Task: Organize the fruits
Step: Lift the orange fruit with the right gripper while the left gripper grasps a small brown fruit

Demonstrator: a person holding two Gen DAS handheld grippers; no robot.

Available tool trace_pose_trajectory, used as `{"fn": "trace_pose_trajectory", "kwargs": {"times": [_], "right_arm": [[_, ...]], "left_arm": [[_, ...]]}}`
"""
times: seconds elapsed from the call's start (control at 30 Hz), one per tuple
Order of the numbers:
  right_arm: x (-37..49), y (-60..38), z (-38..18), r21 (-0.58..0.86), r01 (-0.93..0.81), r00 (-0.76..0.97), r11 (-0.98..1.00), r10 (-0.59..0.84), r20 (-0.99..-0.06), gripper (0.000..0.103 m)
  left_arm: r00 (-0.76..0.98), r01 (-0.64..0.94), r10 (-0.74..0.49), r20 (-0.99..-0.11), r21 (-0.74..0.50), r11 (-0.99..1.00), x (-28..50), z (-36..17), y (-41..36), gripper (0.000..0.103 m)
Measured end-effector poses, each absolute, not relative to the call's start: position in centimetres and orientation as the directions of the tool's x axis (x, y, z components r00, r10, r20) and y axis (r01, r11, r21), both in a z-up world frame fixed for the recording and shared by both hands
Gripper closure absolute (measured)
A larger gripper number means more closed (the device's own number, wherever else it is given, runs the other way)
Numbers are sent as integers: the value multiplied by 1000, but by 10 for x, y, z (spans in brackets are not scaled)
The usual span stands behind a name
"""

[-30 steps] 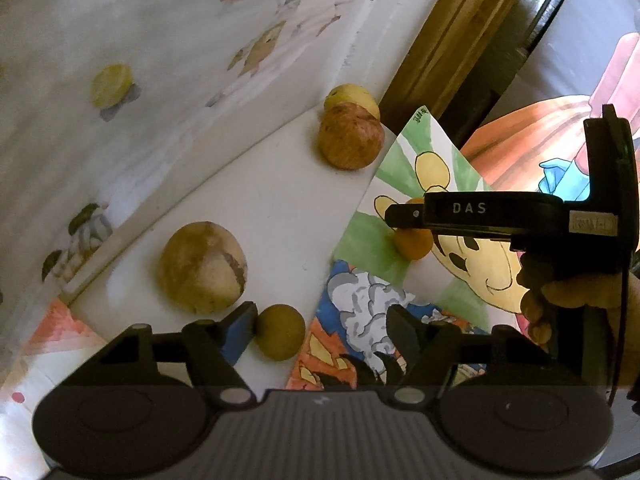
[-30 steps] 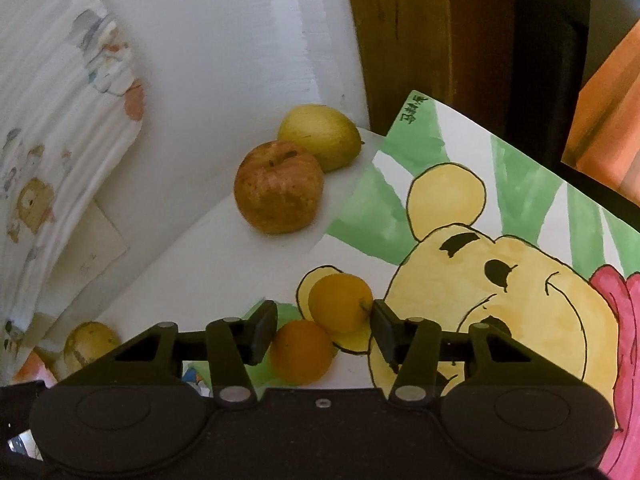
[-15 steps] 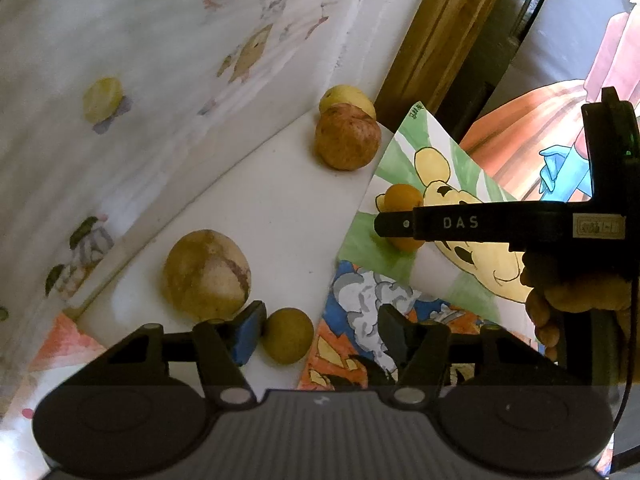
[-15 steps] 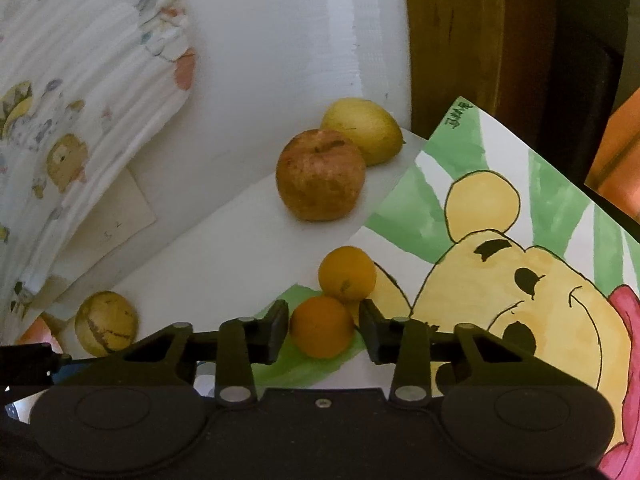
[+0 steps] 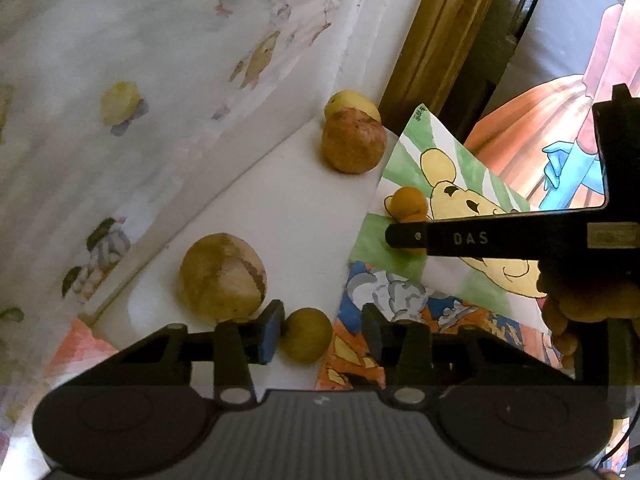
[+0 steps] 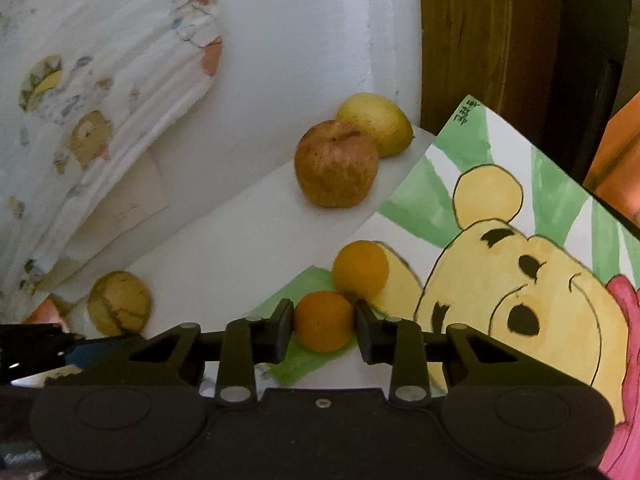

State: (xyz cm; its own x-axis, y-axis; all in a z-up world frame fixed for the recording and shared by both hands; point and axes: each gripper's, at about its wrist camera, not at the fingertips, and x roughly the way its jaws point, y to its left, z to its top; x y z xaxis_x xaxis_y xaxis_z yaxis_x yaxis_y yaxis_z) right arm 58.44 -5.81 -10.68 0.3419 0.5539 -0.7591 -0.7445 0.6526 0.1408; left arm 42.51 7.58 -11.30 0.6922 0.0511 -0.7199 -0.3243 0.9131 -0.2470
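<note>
On the bear drawing (image 6: 500, 240) lie two small oranges. My right gripper (image 6: 324, 326) has both pads against the nearer orange (image 6: 324, 320), its jaws still closing on it. The second orange (image 6: 360, 270) touches it from behind. In the left wrist view a small yellow-green fruit (image 5: 306, 334) sits on the white ledge (image 5: 288, 220) between the jaws of my left gripper (image 5: 322, 332). Those jaws are closing. The blue left pad (image 5: 270, 332) touches the fruit, while the right finger stands apart from it. The right gripper's finger (image 5: 404, 236) covers part of the oranges there.
A large brownish round fruit (image 5: 222, 276) lies just left of the left gripper. A red-brown apple (image 6: 336, 164) and a yellow fruit (image 6: 376, 122) sit at the ledge's far corner by a wooden frame (image 5: 440, 40). A printed cloth (image 5: 120, 80) hangs left. A hand (image 5: 580, 300) holds the right gripper.
The left jaws have narrowed around the small yellow-green fruit. The right gripper shifted from the farther orange to the nearer one and its pads came together on it.
</note>
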Motion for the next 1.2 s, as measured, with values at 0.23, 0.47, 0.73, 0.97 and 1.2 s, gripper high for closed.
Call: {"fn": "trace_pose_trajectory", "kwargs": {"times": [0.23, 0.47, 0.73, 0.97, 1.2], "right_arm": [[566, -67, -102, 171, -746, 322, 643, 574, -753, 68], [549, -83, -88, 188, -737, 331, 649, 589, -738, 68], [520, -108, -59, 208, -741, 349, 639, 630, -694, 68], [475, -141, -35, 207, -763, 353, 612, 663, -660, 68], [425, -193, -23, 229, -740, 371, 632, 669, -644, 68]], "left_arm": [[689, -344, 56, -723, -258, 903, 423, -109, 80, 74], [669, -364, 34, -742, -287, 886, 418, -105, 81, 75], [672, -375, 41, -740, -291, 880, 397, -90, 70, 75], [702, -361, 46, -710, -299, 883, 369, -65, 41, 75], [723, -348, 52, -689, -298, 889, 331, -44, 2, 75]]}}
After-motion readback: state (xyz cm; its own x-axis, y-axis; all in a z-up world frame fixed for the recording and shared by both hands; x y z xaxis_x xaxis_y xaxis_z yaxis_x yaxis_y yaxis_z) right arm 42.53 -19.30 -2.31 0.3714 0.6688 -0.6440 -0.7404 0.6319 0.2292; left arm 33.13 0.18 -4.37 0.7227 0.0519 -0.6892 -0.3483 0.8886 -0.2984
